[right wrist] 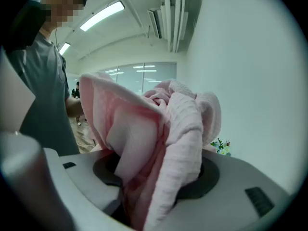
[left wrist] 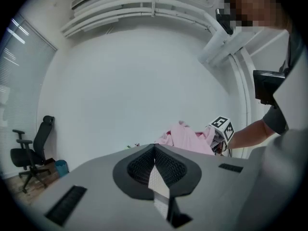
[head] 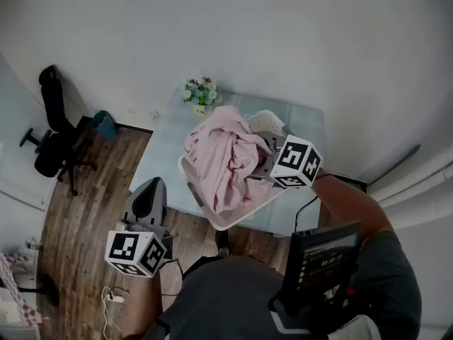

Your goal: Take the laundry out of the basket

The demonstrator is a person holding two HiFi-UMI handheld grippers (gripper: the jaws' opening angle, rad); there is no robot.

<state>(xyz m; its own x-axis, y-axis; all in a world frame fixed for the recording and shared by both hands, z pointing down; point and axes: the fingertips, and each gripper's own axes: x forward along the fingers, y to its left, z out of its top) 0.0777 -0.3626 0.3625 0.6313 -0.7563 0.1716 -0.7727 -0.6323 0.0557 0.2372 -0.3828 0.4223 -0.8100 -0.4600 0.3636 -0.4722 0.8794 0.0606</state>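
A white laundry basket (head: 237, 220) stands on the pale table (head: 159, 151), heaped with pink laundry (head: 225, 156). My right gripper (head: 272, 172) reaches into the heap from the right and is shut on a fold of the pink cloth (right wrist: 180, 124), which bunches up out of the right gripper (right wrist: 147, 182) and fills most of that view. My left gripper (head: 151, 190) hangs low at the table's near left edge, away from the basket. In the left gripper view the left gripper (left wrist: 155, 150) is shut on nothing, with the pink laundry (left wrist: 185, 137) in the distance.
A small pot of flowers (head: 200, 95) sits at the table's far left corner. A black office chair (head: 53, 137) and a blue bin (head: 105, 125) stand on the wooden floor to the left. White walls close in behind and to the right of the table.
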